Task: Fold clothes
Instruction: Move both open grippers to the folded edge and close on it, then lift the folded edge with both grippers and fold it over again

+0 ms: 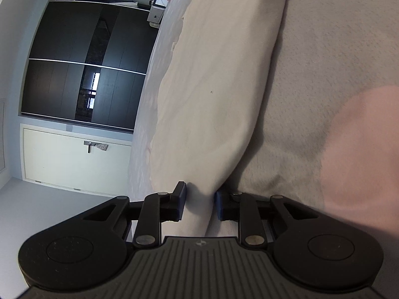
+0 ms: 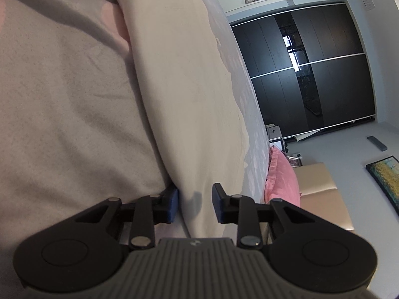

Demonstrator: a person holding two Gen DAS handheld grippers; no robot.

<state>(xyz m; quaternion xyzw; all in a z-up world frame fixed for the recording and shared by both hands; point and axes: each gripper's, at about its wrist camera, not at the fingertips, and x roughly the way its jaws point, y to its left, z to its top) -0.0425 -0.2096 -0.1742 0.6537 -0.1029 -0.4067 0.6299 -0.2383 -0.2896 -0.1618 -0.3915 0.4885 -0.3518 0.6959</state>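
A cream garment [image 1: 219, 74] lies in a long folded band across a grey blanket [image 1: 324, 49] on the bed. My left gripper [image 1: 199, 204] is at one end of the band, its blue pads [image 1: 180, 203] pressing the cloth from both sides. The same cream garment [image 2: 187, 87] runs away from my right gripper [image 2: 195, 205], which is shut on its other end; the left pad sits on the fold's edge over the grey blanket [image 2: 62, 87]. Both views are rolled sideways.
A white sheet [image 1: 149, 124] borders the garment. Dark sliding wardrobe doors [image 2: 311, 74] and a white door [image 1: 74, 159] stand beyond the bed. A pink pillow [image 2: 281, 182] leans on a beige headboard [image 2: 321, 191]. A blurred pink shape [image 1: 361, 149] fills the left view's right side.
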